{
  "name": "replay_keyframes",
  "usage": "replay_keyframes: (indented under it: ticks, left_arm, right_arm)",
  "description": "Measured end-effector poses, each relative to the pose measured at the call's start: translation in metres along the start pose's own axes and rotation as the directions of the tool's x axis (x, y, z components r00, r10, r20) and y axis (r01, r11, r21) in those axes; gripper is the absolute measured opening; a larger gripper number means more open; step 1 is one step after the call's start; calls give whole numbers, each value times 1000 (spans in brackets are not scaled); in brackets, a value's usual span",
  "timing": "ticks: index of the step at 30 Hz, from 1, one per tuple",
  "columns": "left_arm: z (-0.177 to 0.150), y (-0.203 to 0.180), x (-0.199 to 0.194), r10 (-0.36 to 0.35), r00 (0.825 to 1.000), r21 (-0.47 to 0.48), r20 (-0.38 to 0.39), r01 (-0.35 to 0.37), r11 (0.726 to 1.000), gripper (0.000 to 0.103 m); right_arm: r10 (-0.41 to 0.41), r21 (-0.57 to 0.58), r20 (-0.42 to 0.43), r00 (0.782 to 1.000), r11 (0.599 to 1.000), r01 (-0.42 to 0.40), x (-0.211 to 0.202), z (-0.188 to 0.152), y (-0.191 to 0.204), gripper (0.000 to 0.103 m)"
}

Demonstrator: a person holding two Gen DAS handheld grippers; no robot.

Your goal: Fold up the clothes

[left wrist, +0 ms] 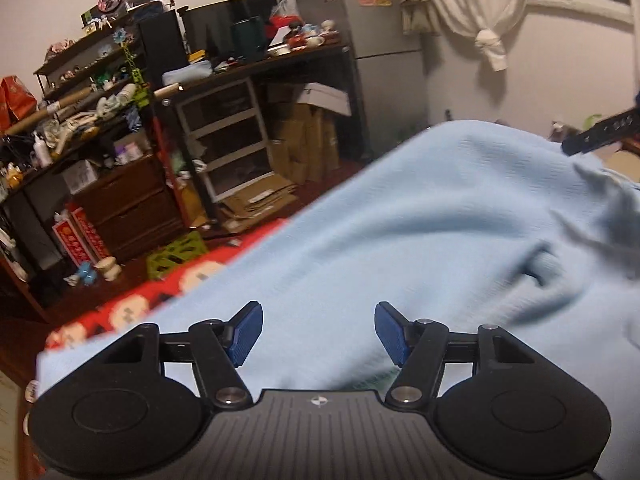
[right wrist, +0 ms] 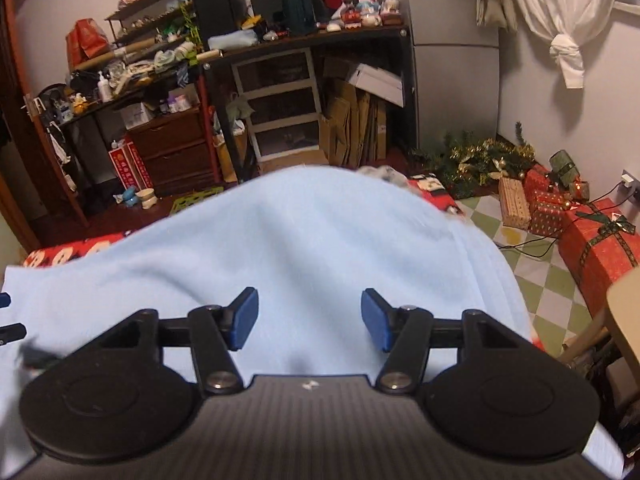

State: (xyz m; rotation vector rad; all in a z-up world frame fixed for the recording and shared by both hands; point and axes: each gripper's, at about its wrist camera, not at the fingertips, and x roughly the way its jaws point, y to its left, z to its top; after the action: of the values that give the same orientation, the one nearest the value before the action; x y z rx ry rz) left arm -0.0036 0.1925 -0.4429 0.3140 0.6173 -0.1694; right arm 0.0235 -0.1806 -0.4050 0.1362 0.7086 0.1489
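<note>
**A:** What were the two tools doing, starting nearest the cameras?

**B:** The left hand-held gripper [left wrist: 319, 332] had its blue pads well apart with nothing between them, only cloth lying below the gap. The right hand-held gripper [right wrist: 309, 317] stood the same way, parted and empty.

**A:** And the garment?

**B:** The pale blue garment [left wrist: 420, 232] lay spread under and ahead of both, bunched into soft ridges and humped at its far side. It rested on a red patterned cover [left wrist: 132, 304] that showed along its left edge; whether that was a bed or a low table I couldn't tell. In the left view the tip of the other tool poked in at the right edge, above the cloth.

**A:** Beyond it?

**B:** Floor clutter, then a dark desk [right wrist: 304, 40] with a white drawer unit [right wrist: 280, 100] under it, flattened cardboard, a grey fridge [right wrist: 452, 60], and wrapped red gift boxes [right wrist: 592, 248] to the right.

**A:** Which step, in your judgement?

**B:** Between folds, I'd say: neither tool had hold of anything and the cloth sat rumpled rather than flat. The next move probably called for choosing an edge or corner on each side, lowering the pads around a single layer, and pinching before lifting, since a bunched ridge could bring up two layers.
</note>
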Motion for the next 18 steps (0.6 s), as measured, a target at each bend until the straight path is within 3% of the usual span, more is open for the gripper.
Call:
replay_keyframes:
  ticks: [8,14,18]
  left_arm:
    - [32,71,-13,23,988,-162,-155,-48,986,62]
    - [15,142,-40,130,966,-247,-223,-185,951,62]
    - [-26,211,-45,187,942,-334,-277,-278,901,61]
  right_arm:
    - [-24,-16,-160,987,1000,22,19,82,45,61]
    - [36,-91,-211,977,994,-57,29,101,116,62]
    - [95,-118,-229,969,985,-125,63,91,187,62]
